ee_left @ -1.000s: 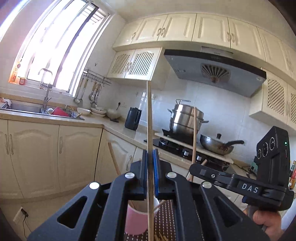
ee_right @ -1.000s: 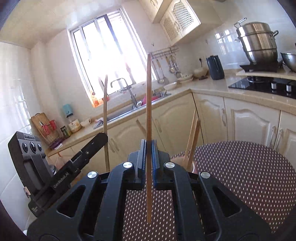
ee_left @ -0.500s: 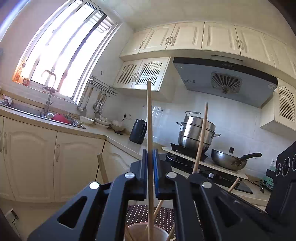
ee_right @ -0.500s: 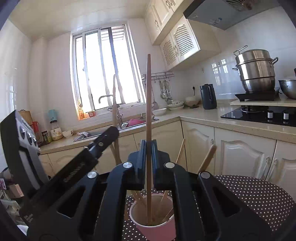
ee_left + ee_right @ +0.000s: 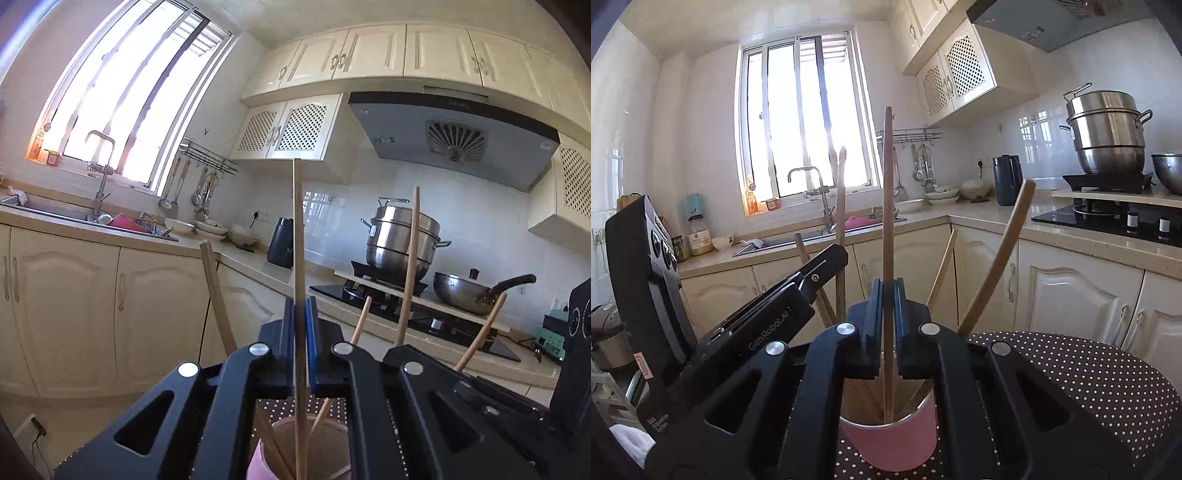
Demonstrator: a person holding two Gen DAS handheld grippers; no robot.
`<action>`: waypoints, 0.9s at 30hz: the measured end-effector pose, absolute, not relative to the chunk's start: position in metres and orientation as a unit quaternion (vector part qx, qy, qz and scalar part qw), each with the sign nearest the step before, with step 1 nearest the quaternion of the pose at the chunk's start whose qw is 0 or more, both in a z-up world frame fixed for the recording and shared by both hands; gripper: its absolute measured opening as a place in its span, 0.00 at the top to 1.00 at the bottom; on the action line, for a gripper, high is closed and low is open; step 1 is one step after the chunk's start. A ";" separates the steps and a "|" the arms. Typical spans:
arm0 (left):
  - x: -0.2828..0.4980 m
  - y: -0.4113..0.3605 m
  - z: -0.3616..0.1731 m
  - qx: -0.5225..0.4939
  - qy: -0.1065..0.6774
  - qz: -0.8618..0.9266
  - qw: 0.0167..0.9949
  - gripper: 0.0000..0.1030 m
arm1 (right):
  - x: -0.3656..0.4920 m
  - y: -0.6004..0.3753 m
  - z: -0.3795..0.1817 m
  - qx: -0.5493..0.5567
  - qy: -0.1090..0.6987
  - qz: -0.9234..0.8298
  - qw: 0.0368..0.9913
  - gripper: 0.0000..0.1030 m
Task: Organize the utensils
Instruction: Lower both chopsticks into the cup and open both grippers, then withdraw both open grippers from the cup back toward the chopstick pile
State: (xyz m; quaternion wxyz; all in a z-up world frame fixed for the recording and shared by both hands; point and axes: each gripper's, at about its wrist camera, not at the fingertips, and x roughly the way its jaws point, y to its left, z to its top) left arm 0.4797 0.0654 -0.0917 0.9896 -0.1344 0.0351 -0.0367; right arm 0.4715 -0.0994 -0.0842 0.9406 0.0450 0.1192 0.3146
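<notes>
- The left gripper (image 5: 300, 325) has its fingers clenched on a thin wooden chopstick (image 5: 298, 236), held upright, lower end already inside the pink cup (image 5: 258, 461).
- The right gripper (image 5: 888, 306) is likewise clamped on its own upright chopstick (image 5: 887, 192), whose tip reaches down into the same cup (image 5: 890, 443).
- Several more chopsticks already stand in the cup, leaning outward to left and right around the two held ones.
- The cup sits on a dark dotted tablecloth (image 5: 1089, 387), near the cameras; the sink counter (image 5: 923, 221) and stove (image 5: 1108, 218) lie far behind.
- Risks, as I judge them: both grippers crowd one narrow cup, so they may knock each other or tip the light cup.
- Letting go before a tip rests on the bottom could make a stick bounce out or jam against the leaning ones.
</notes>
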 end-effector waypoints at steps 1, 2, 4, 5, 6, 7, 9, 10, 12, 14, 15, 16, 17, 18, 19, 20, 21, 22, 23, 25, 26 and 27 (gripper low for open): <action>0.477 0.064 -0.094 -0.129 0.040 -0.040 0.990 0.94 | 0.470 -0.100 -0.086 0.042 0.121 0.314 0.941 0.94; 0.474 0.064 -0.096 -0.126 0.045 -0.041 0.990 0.94 | 0.468 -0.100 -0.088 0.041 0.124 0.314 0.940 0.94; 0.470 0.064 -0.099 -0.122 0.058 -0.049 0.990 0.94 | 0.464 -0.101 -0.092 0.036 0.132 0.311 0.940 0.94; 0.466 0.064 -0.101 -0.120 0.064 -0.048 0.990 0.94 | 0.463 -0.102 -0.094 0.034 0.135 0.308 0.941 0.94; 0.462 0.066 -0.101 -0.118 0.064 -0.047 0.990 0.94 | 0.461 -0.103 -0.095 0.035 0.139 0.307 0.941 0.94; 0.459 0.066 -0.101 -0.116 0.068 -0.049 0.990 0.94 | 0.460 -0.103 -0.096 0.036 0.142 0.305 0.941 0.94; 0.452 0.067 -0.103 -0.111 0.080 -0.049 0.989 0.92 | 0.454 -0.103 -0.095 0.032 0.146 0.305 0.941 0.94; 0.450 0.068 -0.104 -0.110 0.086 -0.052 0.989 0.82 | 0.452 -0.102 -0.094 0.028 0.149 0.305 0.940 0.94; 0.444 0.069 -0.106 -0.110 0.097 -0.055 0.988 0.68 | 0.445 -0.101 -0.094 0.017 0.152 0.299 0.942 0.94; 0.436 0.070 -0.106 -0.106 0.104 -0.056 0.987 0.68 | 0.440 -0.101 -0.094 0.011 0.156 0.294 0.943 0.92; 0.433 0.071 -0.106 -0.107 0.107 -0.055 0.987 0.67 | 0.436 -0.102 -0.093 0.009 0.156 0.291 0.944 0.91; 0.430 0.071 -0.105 -0.107 0.112 -0.058 0.986 0.61 | 0.434 -0.102 -0.092 0.008 0.156 0.288 0.945 0.90; 0.426 0.071 -0.103 -0.107 0.116 -0.061 0.986 0.58 | 0.432 -0.103 -0.091 0.009 0.158 0.284 0.946 0.84; 0.420 0.071 -0.102 -0.102 0.118 -0.057 0.986 0.54 | 0.429 -0.104 -0.090 0.009 0.158 0.281 0.947 0.77; 0.417 0.071 -0.100 -0.098 0.120 -0.054 0.986 0.53 | 0.426 -0.105 -0.088 0.010 0.158 0.277 0.948 0.73; 0.412 0.073 -0.099 -0.097 0.125 -0.053 0.986 0.52 | 0.424 -0.106 -0.086 0.010 0.157 0.274 0.949 0.68; 0.409 0.074 -0.098 -0.098 0.129 -0.054 0.985 0.50 | 0.421 -0.106 -0.085 0.008 0.156 0.271 0.950 0.63; 0.406 0.076 -0.097 -0.101 0.134 -0.051 0.984 0.48 | 0.417 -0.106 -0.084 0.007 0.157 0.265 0.951 0.59; 0.403 0.078 -0.096 -0.106 0.141 -0.052 0.983 0.46 | 0.414 -0.107 -0.082 0.008 0.157 0.262 0.952 0.56; 0.395 0.082 -0.095 -0.111 0.150 -0.052 0.981 0.45 | 0.407 -0.108 -0.079 0.008 0.160 0.259 0.953 0.56; 0.391 0.083 -0.094 -0.111 0.151 -0.052 0.981 0.45 | 0.404 -0.109 -0.077 0.006 0.160 0.256 0.953 0.56; 0.385 0.084 -0.094 -0.110 0.153 -0.054 0.981 0.45 | 0.399 -0.109 -0.075 0.005 0.159 0.254 0.954 0.56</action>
